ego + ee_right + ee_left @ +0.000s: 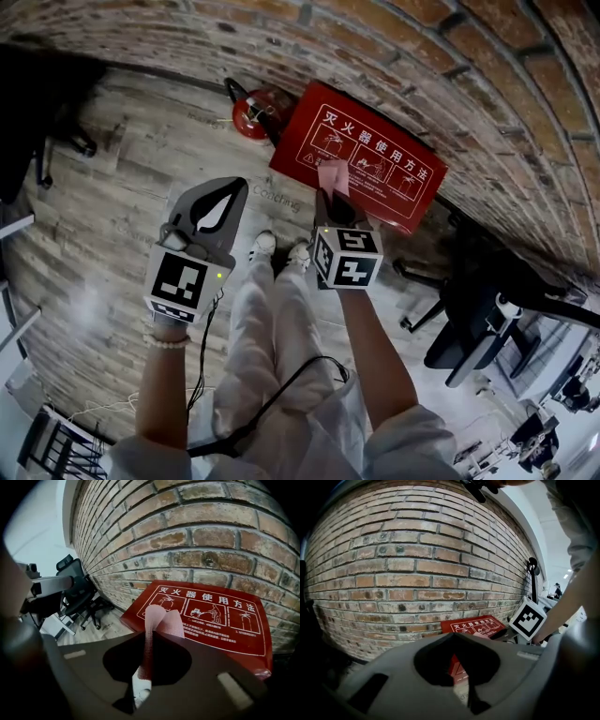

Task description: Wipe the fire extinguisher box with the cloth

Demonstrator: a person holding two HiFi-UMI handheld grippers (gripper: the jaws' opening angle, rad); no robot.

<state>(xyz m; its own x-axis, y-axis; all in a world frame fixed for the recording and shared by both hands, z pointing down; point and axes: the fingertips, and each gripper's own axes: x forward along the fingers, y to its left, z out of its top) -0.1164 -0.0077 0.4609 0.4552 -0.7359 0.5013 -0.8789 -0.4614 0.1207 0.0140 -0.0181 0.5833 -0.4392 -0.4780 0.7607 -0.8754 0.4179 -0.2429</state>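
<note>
My right gripper (pixel 149 632) pinches the pink cloth (pixel 161 618) just before the red fire extinguisher box (pixel 206 616). The cloth looks soft, light and floppy (best gripped at its fold); the box looks stiff. My left gripper (pixel 452 635), jaws pressed together and empty, hangs left of the box. An extinguisher (pixel 255 112) stands just beside the box, and an office chair (pixel 79 592) stands near it.

The fire extinguisher box (pixel 375 159) stands on the floor (pixel 122 169) against the brick wall (pixel 450 56). A fire extinguisher (pixel 253 114) is just left of it and an office chair (pixel 473 323) is to its right. The cloth (pixel 333 175), pinched in the right gripper (pixel 330 195), is before the box. The left gripper (pixel 234 187) hangs to the left.
</note>
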